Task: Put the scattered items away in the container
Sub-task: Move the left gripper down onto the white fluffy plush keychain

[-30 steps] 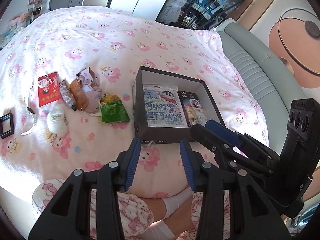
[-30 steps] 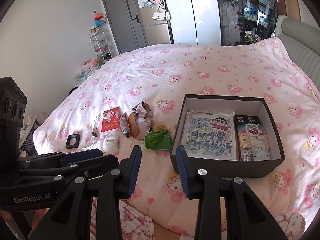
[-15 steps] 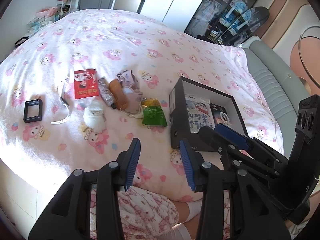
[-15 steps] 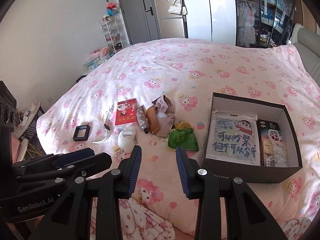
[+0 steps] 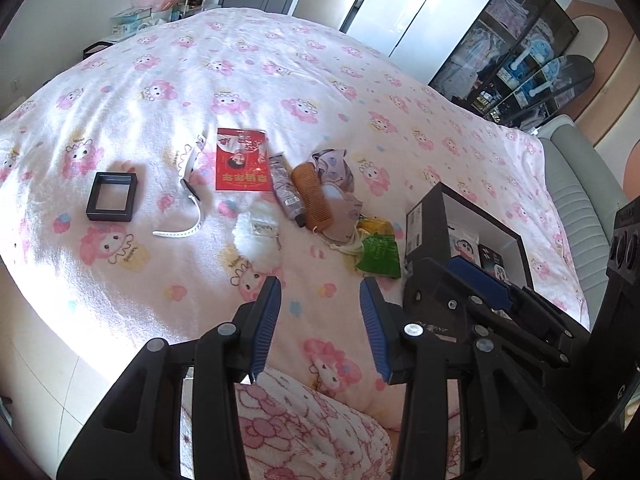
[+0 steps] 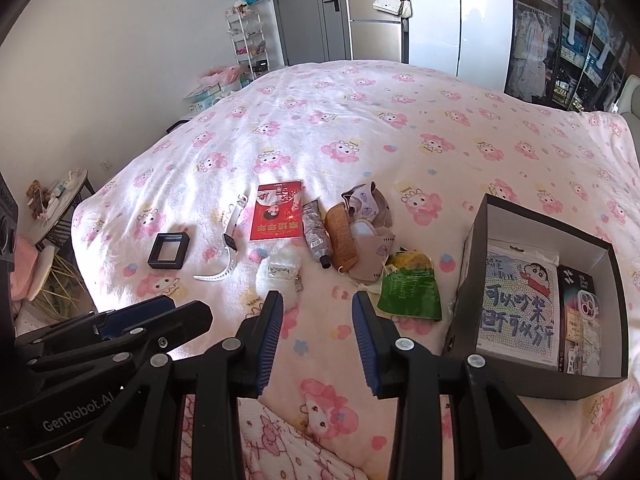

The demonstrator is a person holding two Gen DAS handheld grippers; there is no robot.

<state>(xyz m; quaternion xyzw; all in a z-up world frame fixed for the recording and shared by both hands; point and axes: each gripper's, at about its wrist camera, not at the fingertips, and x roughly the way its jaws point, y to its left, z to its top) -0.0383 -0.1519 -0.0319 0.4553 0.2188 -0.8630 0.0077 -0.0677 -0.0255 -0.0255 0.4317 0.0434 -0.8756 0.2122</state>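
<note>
A black open box (image 6: 472, 276) sits on the bed at the right with a cartoon card pack (image 6: 520, 300) and a phone case pack (image 6: 580, 308) inside; it also shows in the left wrist view (image 5: 424, 220). Scattered to its left lie a green packet (image 6: 410, 290), a mask (image 6: 372, 252), a brown comb (image 6: 340, 240), a tube (image 6: 316, 234), a red booklet (image 6: 278, 212), a white fluffy item (image 6: 278, 274), a white watch (image 6: 228, 248) and a small black frame (image 6: 168, 250). My left gripper (image 5: 320, 322) and right gripper (image 6: 316, 324) are both open and empty, above the bed's near edge.
The pink patterned bedspread (image 6: 360, 120) covers the whole bed. A grey headboard (image 5: 580, 192) is at the right. A shelf rack (image 6: 248, 40), door and wardrobes stand beyond the bed. A small side table (image 6: 60, 200) stands at the left.
Both grippers have swung left, so the scattered items now sit ahead and the box has shifted to the right. Both stay open and empty.
</note>
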